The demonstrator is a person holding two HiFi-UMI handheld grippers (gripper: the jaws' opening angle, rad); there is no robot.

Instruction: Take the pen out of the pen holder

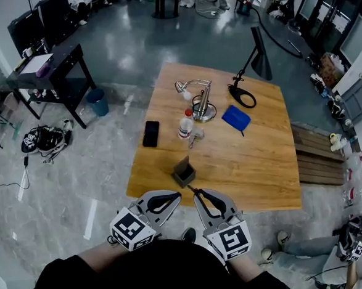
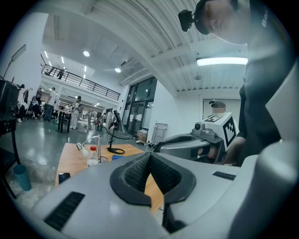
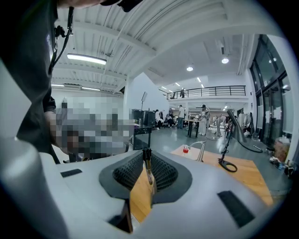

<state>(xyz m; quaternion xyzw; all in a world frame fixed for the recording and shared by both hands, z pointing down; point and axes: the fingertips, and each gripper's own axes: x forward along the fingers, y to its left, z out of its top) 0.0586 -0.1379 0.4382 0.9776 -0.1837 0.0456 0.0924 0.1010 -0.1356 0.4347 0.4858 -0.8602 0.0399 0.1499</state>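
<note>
Right gripper view is showing the right gripper (image 3: 146, 155) clamping the pen (image 3: 148, 175) in its fingers, already clear of the holder (image 1: 183, 171); the left gripper (image 2: 150, 157) is hovering, fingers clenched on nothing.

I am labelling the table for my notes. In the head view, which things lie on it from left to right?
phone → bottle → blue pad

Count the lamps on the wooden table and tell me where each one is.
2. A silver gooseneck lamp stands toward the table's far side, just beyond the bottle. A black lamp stands to its right, its shade leaning out past the far edge. None seems hidden.
</note>
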